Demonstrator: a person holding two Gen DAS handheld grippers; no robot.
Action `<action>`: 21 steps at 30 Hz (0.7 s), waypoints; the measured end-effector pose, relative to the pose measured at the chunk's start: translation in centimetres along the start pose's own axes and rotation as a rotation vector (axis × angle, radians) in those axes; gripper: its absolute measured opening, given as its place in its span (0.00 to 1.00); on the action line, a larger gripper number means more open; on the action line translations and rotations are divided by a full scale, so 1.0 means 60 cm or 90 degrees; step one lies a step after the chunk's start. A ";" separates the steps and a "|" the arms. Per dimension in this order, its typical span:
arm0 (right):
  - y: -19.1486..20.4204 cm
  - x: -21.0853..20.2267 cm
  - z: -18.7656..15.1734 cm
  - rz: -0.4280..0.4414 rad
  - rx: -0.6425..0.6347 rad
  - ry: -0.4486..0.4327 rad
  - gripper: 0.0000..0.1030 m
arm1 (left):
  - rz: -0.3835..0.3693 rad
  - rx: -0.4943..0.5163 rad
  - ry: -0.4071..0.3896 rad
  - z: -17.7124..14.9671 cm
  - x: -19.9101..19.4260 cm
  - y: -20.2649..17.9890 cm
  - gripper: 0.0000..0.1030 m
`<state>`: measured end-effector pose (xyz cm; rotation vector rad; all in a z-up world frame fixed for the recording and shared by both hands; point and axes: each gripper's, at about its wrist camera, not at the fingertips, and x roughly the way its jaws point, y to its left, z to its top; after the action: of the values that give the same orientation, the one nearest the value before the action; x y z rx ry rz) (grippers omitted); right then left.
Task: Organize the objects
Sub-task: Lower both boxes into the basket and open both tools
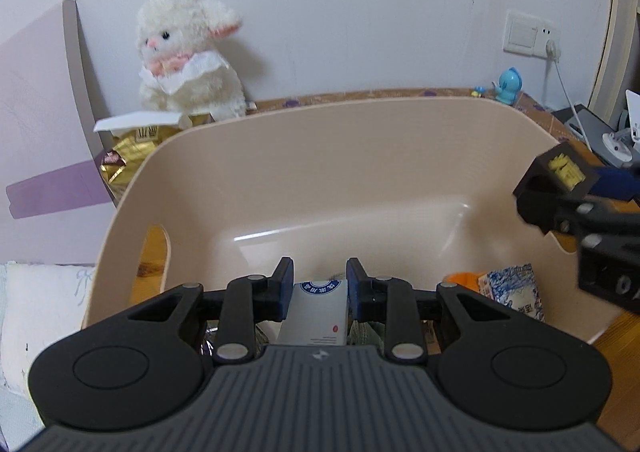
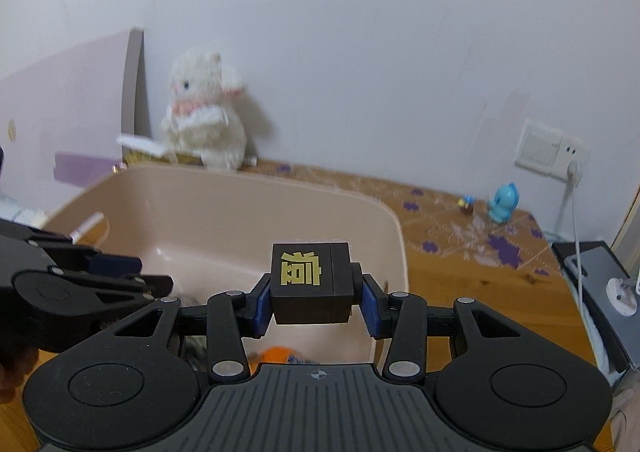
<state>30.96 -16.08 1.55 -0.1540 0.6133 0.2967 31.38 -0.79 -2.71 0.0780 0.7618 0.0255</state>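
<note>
A beige plastic bin (image 1: 360,104) stands on the wooden table, also seen in the right wrist view (image 2: 280,184). My left gripper (image 1: 319,266) reaches over its near rim, shut on a white box (image 1: 318,312) with a blue round logo, tilted down into the bin. An orange item (image 1: 460,278) and a blue-and-white packet (image 1: 516,288) lie inside at the right. My right gripper (image 2: 314,284) is shut on a black cube (image 2: 308,284) with a gold character, held above the bin's right side. The cube (image 1: 552,180) also shows at the right edge of the left wrist view.
A white plush lamb (image 1: 188,52) leans on the wall behind the bin, above gold packaging (image 1: 124,160). A blue figurine (image 2: 502,204) stands at the back right near a wall socket (image 2: 552,150) with a white cable. A grey device (image 2: 600,276) sits at the right.
</note>
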 end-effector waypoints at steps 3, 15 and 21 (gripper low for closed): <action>-0.001 0.013 -0.005 0.005 0.007 0.023 0.48 | -0.002 0.005 0.009 0.000 0.002 0.000 0.31; -0.005 -0.039 -0.002 0.005 0.035 0.002 0.87 | 0.021 -0.009 -0.001 -0.006 -0.039 0.002 0.77; -0.006 -0.078 -0.006 0.002 0.046 -0.008 0.92 | 0.020 -0.013 -0.013 -0.014 -0.074 0.001 0.78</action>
<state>27.28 -17.57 4.03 -0.0822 0.6104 0.2784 27.60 -0.93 -0.24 0.0712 0.7391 0.0621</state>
